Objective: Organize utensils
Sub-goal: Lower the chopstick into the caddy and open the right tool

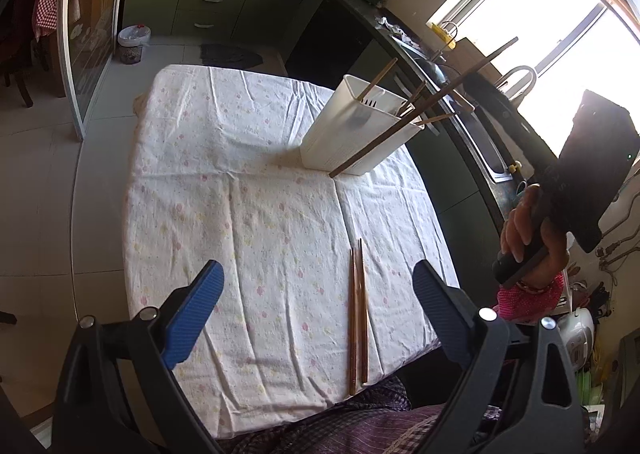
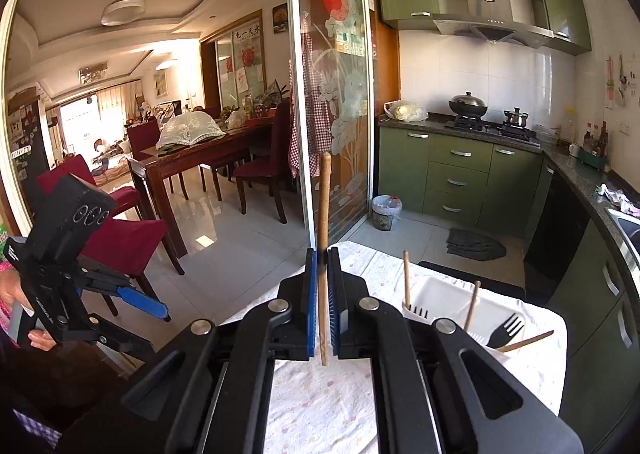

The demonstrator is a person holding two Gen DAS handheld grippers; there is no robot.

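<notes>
My right gripper point(image 2: 322, 254) is shut on a wooden chopstick point(image 2: 325, 205) that sticks out past its tips, above the near edge of the table. Down to its right stands a white utensil holder point(image 2: 452, 294) with a black fork point(image 2: 506, 330) and several wooden handles in it. My left gripper point(image 1: 318, 294) is open and holds nothing, above the white floral tablecloth point(image 1: 240, 193). Two chopsticks point(image 1: 357, 314) lie side by side between its fingers' line and the front edge. A long wooden stick point(image 1: 420, 109) slants across the holder point(image 1: 352, 133). I cannot tell whether it is the held one.
A hand point(image 1: 528, 234) grips the right gripper's handle at the right edge. A dark counter with a sink point(image 1: 484, 141) runs along the table's right side. Green cabinets point(image 2: 460, 173), a stove and a bin point(image 2: 386, 209) stand behind. A glass sliding door point(image 2: 340, 93) is on the left.
</notes>
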